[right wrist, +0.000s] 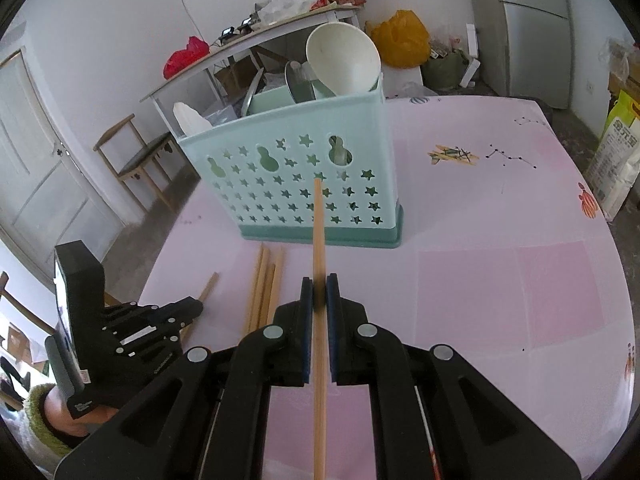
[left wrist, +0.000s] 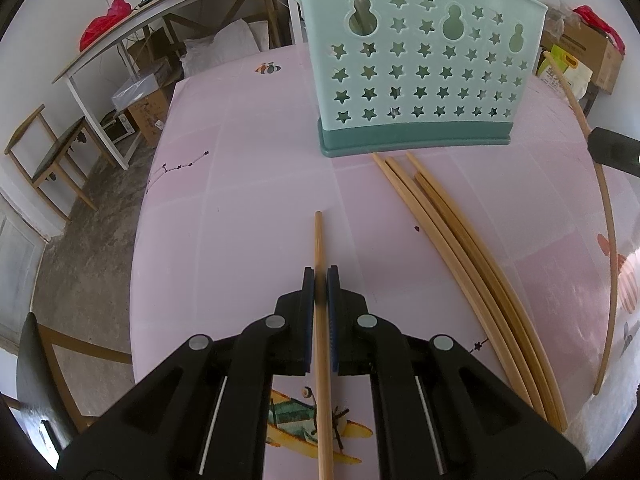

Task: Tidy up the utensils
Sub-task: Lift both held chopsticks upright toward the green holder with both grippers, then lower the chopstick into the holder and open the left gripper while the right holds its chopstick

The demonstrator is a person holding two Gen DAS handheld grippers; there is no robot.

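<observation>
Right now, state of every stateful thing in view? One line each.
Left gripper: shut on a chopstick.
Right gripper: shut on a second chopstick, tip toward the holder.
Holder: upright on the table, already holding a bowl and other items.
Loose chopsticks: lying flat in a bundle in front of the holder, not yet picked up.
</observation>
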